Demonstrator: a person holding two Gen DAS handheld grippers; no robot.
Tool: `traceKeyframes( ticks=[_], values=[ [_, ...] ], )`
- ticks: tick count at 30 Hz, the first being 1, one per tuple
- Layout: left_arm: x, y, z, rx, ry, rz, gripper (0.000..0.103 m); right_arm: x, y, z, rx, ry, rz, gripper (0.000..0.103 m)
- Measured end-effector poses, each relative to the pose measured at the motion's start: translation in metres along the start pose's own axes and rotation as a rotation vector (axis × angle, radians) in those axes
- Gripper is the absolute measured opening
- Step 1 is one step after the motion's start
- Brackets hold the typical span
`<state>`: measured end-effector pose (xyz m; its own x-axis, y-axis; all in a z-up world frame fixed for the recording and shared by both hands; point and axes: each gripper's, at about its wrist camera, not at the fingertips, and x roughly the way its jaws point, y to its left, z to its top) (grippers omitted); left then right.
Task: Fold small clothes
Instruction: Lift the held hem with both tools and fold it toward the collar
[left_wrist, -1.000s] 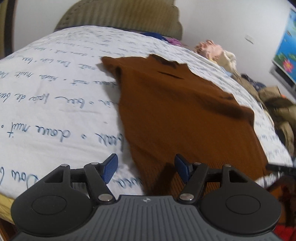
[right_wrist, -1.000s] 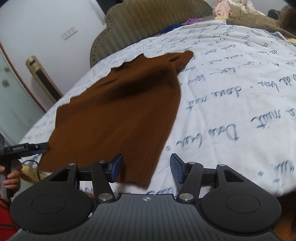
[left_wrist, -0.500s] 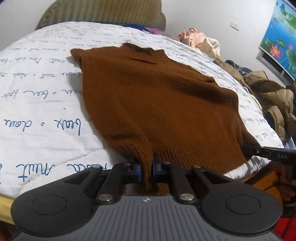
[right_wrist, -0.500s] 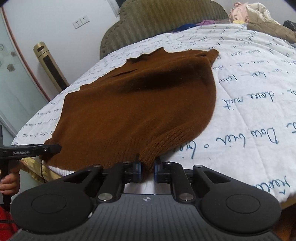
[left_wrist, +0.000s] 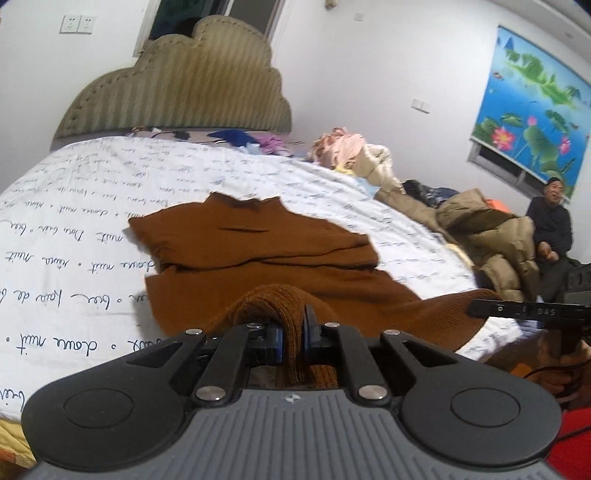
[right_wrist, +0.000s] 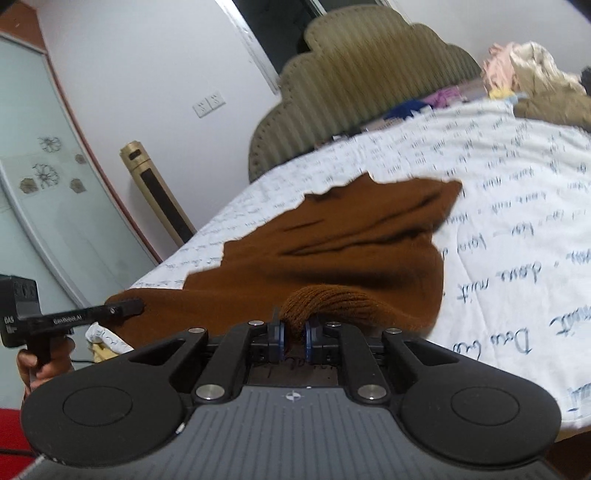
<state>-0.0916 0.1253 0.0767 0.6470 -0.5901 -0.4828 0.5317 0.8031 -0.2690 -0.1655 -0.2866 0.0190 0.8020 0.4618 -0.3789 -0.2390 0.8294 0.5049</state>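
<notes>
The brown sweater (left_wrist: 258, 254) lies on the bed (left_wrist: 74, 206), on the white quilt printed with blue handwriting. Its long axis runs from the near edge of the bed toward the padded headboard (left_wrist: 173, 81), with the collar pointing at the headboard and the ribbed hem at the near end.

Half a second ago the whole garment lay flat and spread out, the hem at the edge of the mattress. Now the hem is lifted clear of the quilt, and the lower body rises in a slack fold while the shoulders and sleeves rest wrinkled farther up the bed.

The left tool (left_wrist: 293, 339) is clenched on one corner of the ribbed hem, the knit bunched into a hump over its blue pads. The right tool (right_wrist: 293, 338) is clamped the same way on the other hem corner. Each grips the cloth right at its fingertips, with the rest of the sweater stretching away ahead of it. In each view the other tool shows at the side, its tip against the hem.
</notes>
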Motion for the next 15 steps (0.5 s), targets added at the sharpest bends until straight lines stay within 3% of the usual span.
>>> traceKeyframes(
  ticks=[3,7,15],
  values=[
    [-0.010,-0.009,0.003,0.035,0.003,-0.030,0.009,-0.012,0.004,0.004,-0.018,-0.015,0.004,0.015],
    [-0.006,-0.016,0.005,0.088,-0.007,0.009,0.010,-0.019,0.000,0.007,0.003,-0.044,0.020,0.015],
    [0.015,-0.009,0.017,0.055,0.021,0.033,0.010,-0.006,0.000,0.011,0.006,-0.065,0.027,0.015]
  ],
)
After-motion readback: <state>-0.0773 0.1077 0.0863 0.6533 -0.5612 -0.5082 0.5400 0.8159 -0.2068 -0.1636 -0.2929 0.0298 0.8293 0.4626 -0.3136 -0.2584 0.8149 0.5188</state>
